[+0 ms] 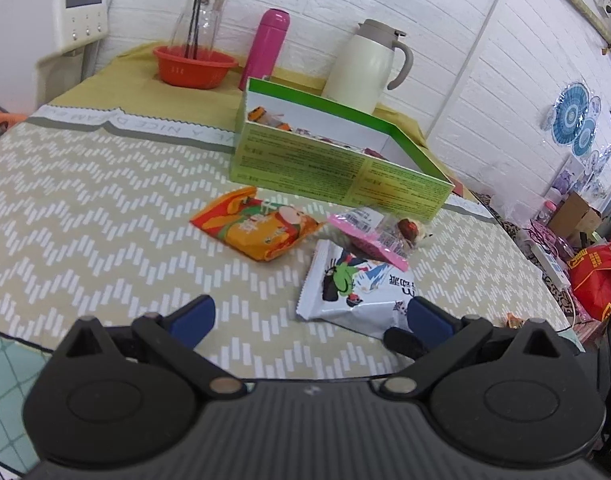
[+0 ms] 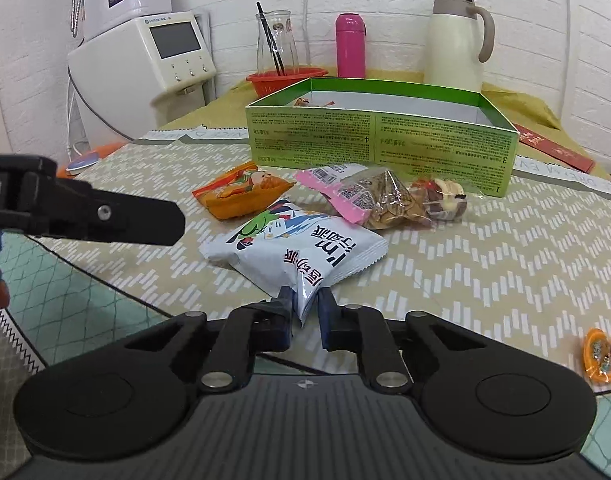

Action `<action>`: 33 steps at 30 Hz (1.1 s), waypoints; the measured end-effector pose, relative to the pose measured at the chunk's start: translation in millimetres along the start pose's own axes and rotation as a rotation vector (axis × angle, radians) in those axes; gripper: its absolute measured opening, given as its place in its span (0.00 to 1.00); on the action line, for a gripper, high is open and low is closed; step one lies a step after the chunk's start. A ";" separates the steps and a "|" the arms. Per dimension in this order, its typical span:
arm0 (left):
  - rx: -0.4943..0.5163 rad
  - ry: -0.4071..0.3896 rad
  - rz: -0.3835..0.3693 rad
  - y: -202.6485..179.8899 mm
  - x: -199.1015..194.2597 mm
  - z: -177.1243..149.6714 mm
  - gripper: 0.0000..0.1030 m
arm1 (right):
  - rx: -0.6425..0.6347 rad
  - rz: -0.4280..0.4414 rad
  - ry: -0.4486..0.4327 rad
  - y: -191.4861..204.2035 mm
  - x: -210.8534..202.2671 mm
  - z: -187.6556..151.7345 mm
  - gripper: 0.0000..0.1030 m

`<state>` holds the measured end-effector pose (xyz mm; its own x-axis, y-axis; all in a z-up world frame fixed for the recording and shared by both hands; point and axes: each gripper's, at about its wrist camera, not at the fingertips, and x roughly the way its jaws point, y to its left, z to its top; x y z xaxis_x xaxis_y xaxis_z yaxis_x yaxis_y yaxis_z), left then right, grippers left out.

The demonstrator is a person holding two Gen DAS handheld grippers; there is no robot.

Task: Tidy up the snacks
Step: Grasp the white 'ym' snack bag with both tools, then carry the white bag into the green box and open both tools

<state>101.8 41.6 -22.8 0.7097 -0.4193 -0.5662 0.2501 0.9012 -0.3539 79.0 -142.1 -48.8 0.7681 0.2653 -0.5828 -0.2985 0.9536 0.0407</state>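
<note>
A white snack bag point(image 2: 293, 254) lies on the patterned tablecloth; my right gripper point(image 2: 305, 310) is shut on its near corner. It also shows in the left wrist view point(image 1: 355, 284). An orange snack packet point(image 2: 243, 190) point(image 1: 255, 226), a pink-edged clear packet point(image 2: 369, 196) point(image 1: 371, 236) and a small clear candy packet point(image 2: 445, 198) lie behind it. An open green box point(image 2: 381, 144) point(image 1: 337, 168) holds a few snacks. My left gripper point(image 1: 309, 314) is open and empty, just short of the white bag; its finger shows at the left of the right wrist view point(image 2: 105, 214).
A red basket point(image 1: 193, 66) with a glass carafe, a pink bottle point(image 1: 265, 46) and a cream thermos jug point(image 1: 369, 66) stand behind the box. A water dispenser point(image 2: 145, 64) is at the far left. A small orange candy packet point(image 2: 603, 356) lies near the right table edge.
</note>
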 end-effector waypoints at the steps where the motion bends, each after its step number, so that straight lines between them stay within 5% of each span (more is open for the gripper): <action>1: 0.007 0.008 -0.009 -3.1 3.0 0.1 0.99 | -0.008 -0.004 0.000 -3.6 -6.7 -3.8 0.19; 5: 0.023 0.047 -0.074 -17.3 16.9 -1.3 0.97 | 0.028 -0.022 -0.005 -22.4 -26.0 -16.8 0.23; 7: 0.053 0.068 -0.100 -27.2 26.1 -1.9 0.91 | 0.057 -0.050 -0.010 -31.0 -34.1 -21.4 0.40; 9: 0.085 0.097 -0.121 -36.9 35.6 -0.7 0.78 | 0.078 -0.062 -0.016 -36.3 -40.9 -24.6 0.45; 15: 0.126 0.147 -0.149 -56.0 57.2 -1.2 0.74 | 0.063 -0.052 -0.050 -33.6 -47.3 -22.1 0.65; 21: 0.130 0.178 -0.152 -58.7 65.9 -5.0 0.61 | 0.058 -0.054 -0.031 -33.3 -39.6 -20.9 0.65; 33: 0.146 0.161 -0.148 -62.9 66.3 -7.3 0.54 | 0.066 -0.031 -0.013 -32.2 -29.7 -20.1 0.59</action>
<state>128.3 -43.7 -43.4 0.5472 -0.5496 -0.6312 0.4445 0.8299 -0.3373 54.4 -183.5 -49.1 0.7836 0.2373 -0.5742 -0.2371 0.9684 0.0767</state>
